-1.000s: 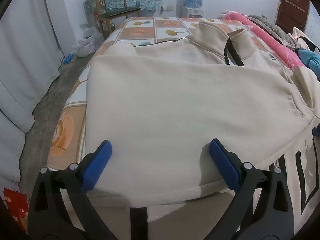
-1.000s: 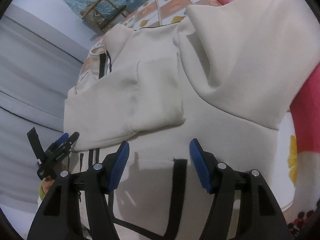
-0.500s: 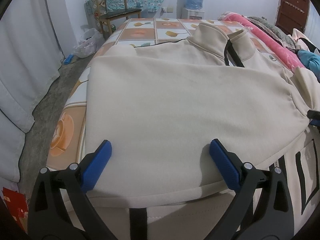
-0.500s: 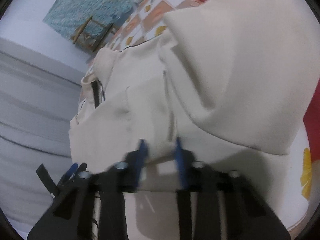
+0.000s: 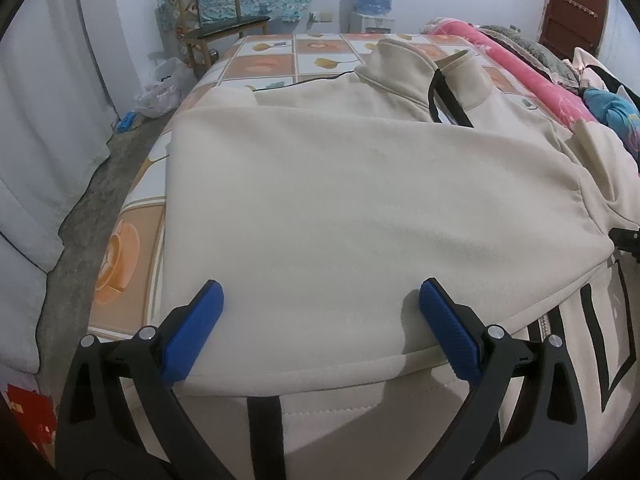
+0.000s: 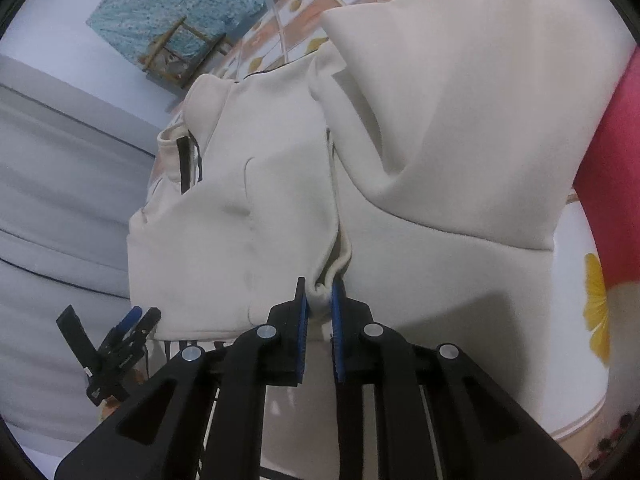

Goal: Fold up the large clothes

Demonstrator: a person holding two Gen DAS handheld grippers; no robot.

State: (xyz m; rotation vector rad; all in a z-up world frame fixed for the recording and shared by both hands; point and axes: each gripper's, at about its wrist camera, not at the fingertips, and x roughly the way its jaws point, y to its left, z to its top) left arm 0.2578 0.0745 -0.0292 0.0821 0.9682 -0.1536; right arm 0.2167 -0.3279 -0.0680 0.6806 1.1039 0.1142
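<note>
A large cream jacket (image 5: pixel 360 200) with a black zip and stand-up collar (image 5: pixel 404 60) lies spread on the bed, one side folded over its front. My left gripper (image 5: pixel 320 288) stands open above the folded side's lower edge, its blue pads (image 5: pixel 192 332) wide apart and gripping nothing. In the right wrist view the jacket (image 6: pixel 440 120) bunches up, and my right gripper (image 6: pixel 319 288) is closing, its pads pinching a rolled cream edge (image 6: pixel 336 264) of the cloth. The left gripper (image 6: pixel 132 320) also shows small at the jacket's lower left.
The bed (image 5: pixel 132 248) has an orange and white patterned sheet. A pink blanket (image 5: pixel 532 72) lies along its right side. A wooden chair (image 5: pixel 216 24), a water dispenser (image 5: pixel 372 4) and a white plastic bag (image 5: pixel 160 88) stand beyond, with white curtains (image 5: pixel 48 120) on the left.
The right gripper's jaws have gone from wide open to pinched on a fold of the cream cloth, and its view has rolled. The left gripper has stayed still and open.
</note>
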